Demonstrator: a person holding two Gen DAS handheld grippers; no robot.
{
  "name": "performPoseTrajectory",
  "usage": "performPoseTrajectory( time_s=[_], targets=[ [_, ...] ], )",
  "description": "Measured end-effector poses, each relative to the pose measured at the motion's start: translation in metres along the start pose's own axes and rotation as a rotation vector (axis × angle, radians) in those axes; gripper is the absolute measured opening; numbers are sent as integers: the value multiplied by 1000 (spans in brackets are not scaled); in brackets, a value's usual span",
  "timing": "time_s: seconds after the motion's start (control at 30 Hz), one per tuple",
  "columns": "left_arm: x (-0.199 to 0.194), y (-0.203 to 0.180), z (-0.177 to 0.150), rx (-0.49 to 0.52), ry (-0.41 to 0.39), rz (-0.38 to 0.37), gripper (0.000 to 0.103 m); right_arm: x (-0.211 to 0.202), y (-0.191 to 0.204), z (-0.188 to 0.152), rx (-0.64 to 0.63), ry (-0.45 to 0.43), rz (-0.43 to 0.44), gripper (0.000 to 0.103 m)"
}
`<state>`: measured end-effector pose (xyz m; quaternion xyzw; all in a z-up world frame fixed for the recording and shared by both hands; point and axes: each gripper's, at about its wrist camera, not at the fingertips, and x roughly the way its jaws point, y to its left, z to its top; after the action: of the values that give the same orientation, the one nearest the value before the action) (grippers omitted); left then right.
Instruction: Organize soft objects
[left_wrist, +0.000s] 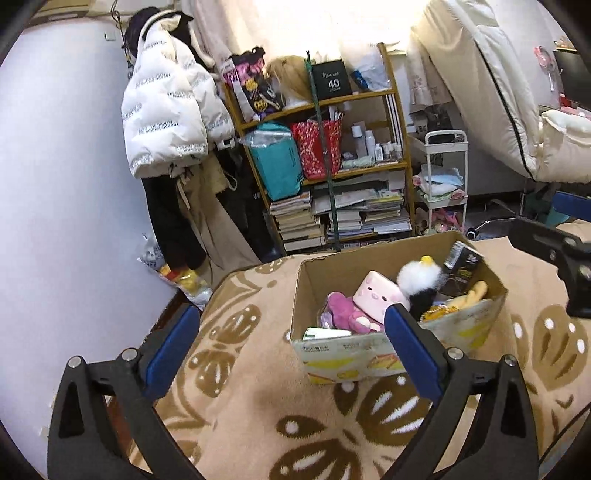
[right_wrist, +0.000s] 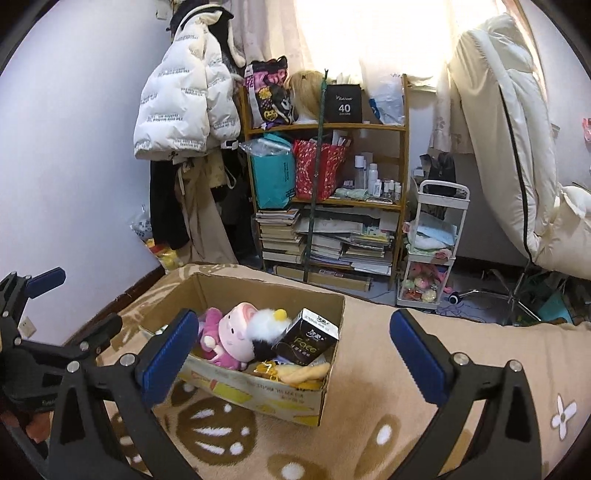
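Cardboard box (left_wrist: 369, 354) sits on the beige flowered blanket (left_wrist: 258, 406), holding a pink plush (right_wrist: 225, 339) and a white fluffy toy (left_wrist: 419, 277). Left tongs (left_wrist: 291, 350) and right tongs (right_wrist: 291, 354) gape wide, empty, box at twelve o'clock.

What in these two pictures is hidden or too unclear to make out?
- Box bottom: both views, the pink plush, white fluffy toy and black pack cover it.
- Yellow soft thing: right wrist view, part buried, kind unclear.
- Box front print: left wrist view, partly behind a blue finger pad, too small to read.
- Bags by the wall: contents unclear.
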<state>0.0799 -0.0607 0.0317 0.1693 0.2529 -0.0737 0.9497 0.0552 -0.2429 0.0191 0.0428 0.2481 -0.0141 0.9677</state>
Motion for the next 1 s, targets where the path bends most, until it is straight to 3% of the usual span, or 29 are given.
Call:
performPoseTrajectory(
  time_s=[0.33, 0.53, 0.8, 1.0],
  targets=[
    [-68, 7, -5, -16, -87, 17, 99, -75, 3, 11, 2, -140, -12, 103],
    [-98, 25, -5, -81, -136, 10, 99, -99, -4, -1, 48, -119, -18, 103],
    [-106, 48, -17, -213, -156, -6, 99, -111, -12, -12, 97, -123, -45, 103],
    [-98, 54, -23, -209, -134, -2, 99, -106, -13, -15, 91, -109, -65, 103]
  ],
)
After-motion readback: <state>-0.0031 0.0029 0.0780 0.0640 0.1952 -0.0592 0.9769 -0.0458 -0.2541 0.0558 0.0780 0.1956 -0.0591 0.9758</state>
